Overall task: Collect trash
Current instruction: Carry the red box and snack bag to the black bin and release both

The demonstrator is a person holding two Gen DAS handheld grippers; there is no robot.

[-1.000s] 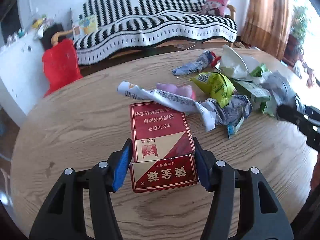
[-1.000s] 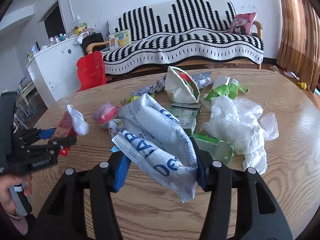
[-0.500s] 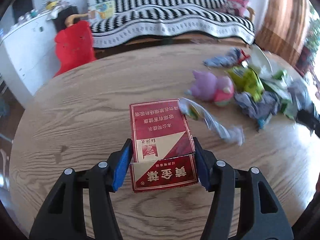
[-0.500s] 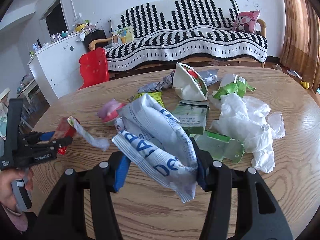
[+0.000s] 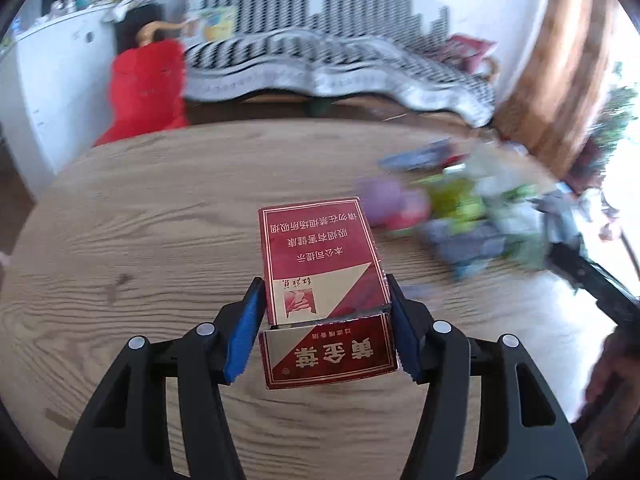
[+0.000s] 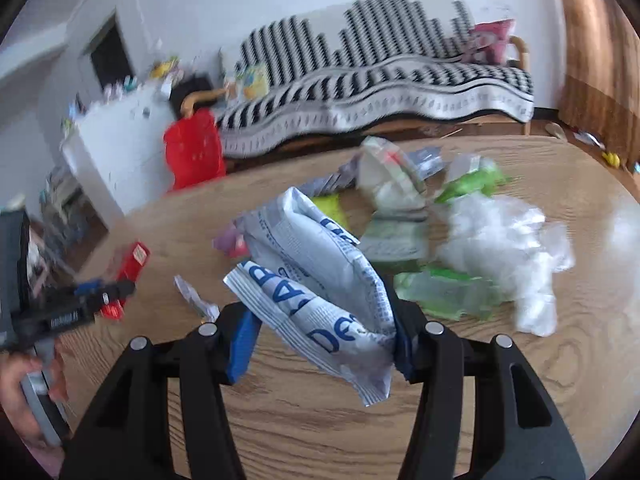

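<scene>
I'm holding a red cigarette box (image 5: 326, 292) clamped in my left gripper (image 5: 326, 332), its long axis running straight out from the jaws. My right gripper (image 6: 320, 332) is pinching a crumpled white-and-blue wrapper (image 6: 316, 280). The remaining trash pile (image 6: 460, 236) is lying on the table (image 6: 520, 400) ahead, nearer my right hand.

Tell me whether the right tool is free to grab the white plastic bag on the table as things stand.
Probably not: the right tool is already shut on a crumpled blue-and-white wrapper filling its jaws. The white plastic bag lies unobstructed, though.
</scene>
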